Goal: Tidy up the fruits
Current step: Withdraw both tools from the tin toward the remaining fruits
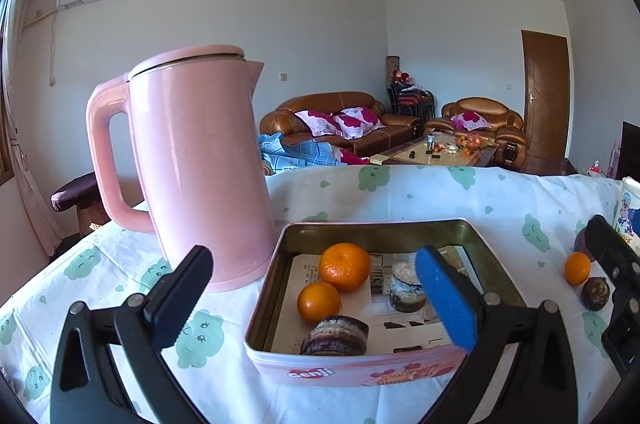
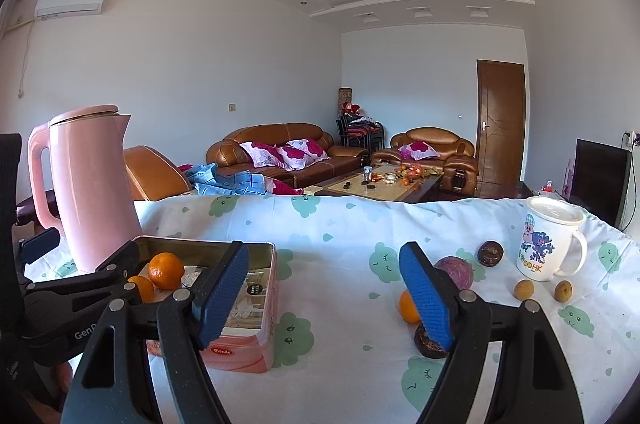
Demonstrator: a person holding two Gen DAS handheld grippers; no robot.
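A pink tin box [image 1: 400, 368] sits on the table and holds two oranges [image 1: 345, 266] [image 1: 319, 301] and a dark brown fruit [image 1: 335, 336]. My left gripper [image 1: 320, 300] is open and empty, just above the box's near side. The box also shows in the right wrist view [image 2: 256, 344]. My right gripper [image 2: 326, 294] is open and empty over the cloth. Right of it lie an orange [image 2: 408, 306], a purple round fruit [image 2: 456, 270], two dark brown fruits [image 2: 426, 346] [image 2: 490, 252] and two small tan fruits [image 2: 524, 290] [image 2: 563, 291].
A tall pink kettle [image 1: 196, 163] stands left of the box. A white lidded mug [image 2: 548, 240] stands at the right of the table. The table's far edge runs behind them, with sofas and a coffee table beyond.
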